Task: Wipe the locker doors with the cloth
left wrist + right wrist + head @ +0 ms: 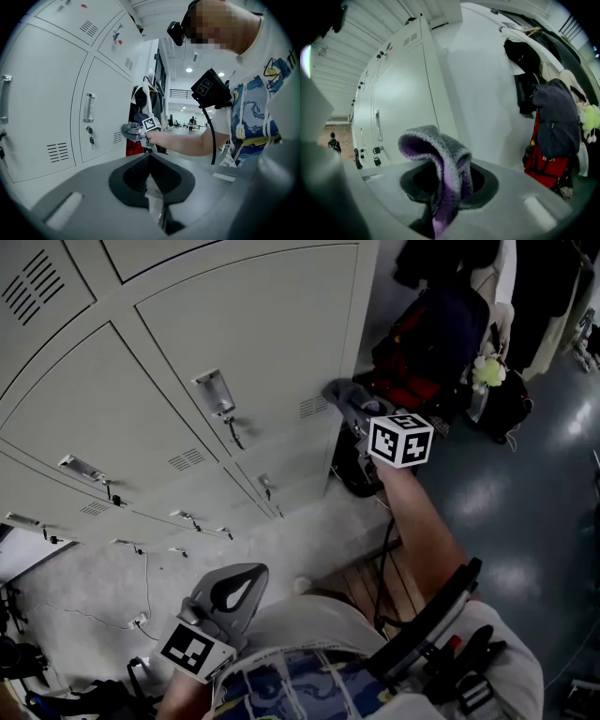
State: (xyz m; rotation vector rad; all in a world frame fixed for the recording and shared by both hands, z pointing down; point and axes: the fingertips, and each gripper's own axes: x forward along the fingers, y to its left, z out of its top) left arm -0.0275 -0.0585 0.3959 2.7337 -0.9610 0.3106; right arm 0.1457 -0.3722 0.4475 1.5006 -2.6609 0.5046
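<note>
A bank of pale grey locker doors [244, 324] fills the upper left of the head view, each with a metal handle [214, 390] and a vent. My right gripper [342, 397] is shut on a grey and purple cloth [440, 159] and holds it against the right edge of a door, near its vent [314, 406]. The cloth [337, 388] folds out over the jaws in the right gripper view. My left gripper [234, 592] hangs low beside my body, away from the lockers, its jaws together with nothing between them [151, 187].
Coats and a red and dark bag [427, 338] hang right of the lockers. A dark bag [506, 404] and a green pompom [487, 373] sit further right. A wooden pallet [375, 582] lies on the floor by my legs. Cables [141, 620] trail at lower left.
</note>
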